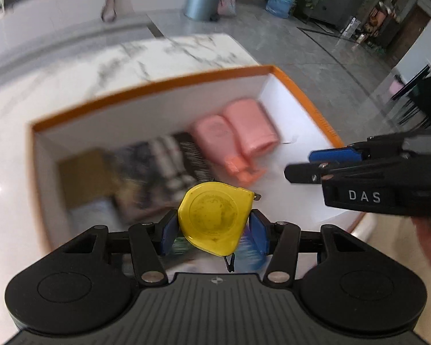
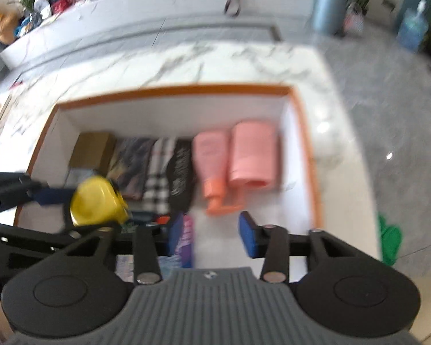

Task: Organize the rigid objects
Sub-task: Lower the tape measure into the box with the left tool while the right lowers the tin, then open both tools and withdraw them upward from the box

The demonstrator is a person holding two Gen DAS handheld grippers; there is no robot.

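My left gripper (image 1: 212, 230) is shut on a yellow tape measure (image 1: 214, 218) and holds it above the near side of an orange-rimmed white box (image 1: 158, 84). The same tape measure (image 2: 96, 202) shows at the left of the right wrist view, held by the left gripper. My right gripper (image 2: 212, 235) is open and empty above the box's (image 2: 175, 89) near right part. In the left wrist view the right gripper (image 1: 313, 162) reaches in from the right.
The box holds a pink pump bottle (image 2: 208, 161), a pink roll (image 2: 252, 155), dark and checked flat packs (image 2: 161, 169) and a brown carton (image 2: 92, 151). The box stands on a marble table (image 2: 186, 60). A green object (image 2: 389, 240) lies on the floor at the right.
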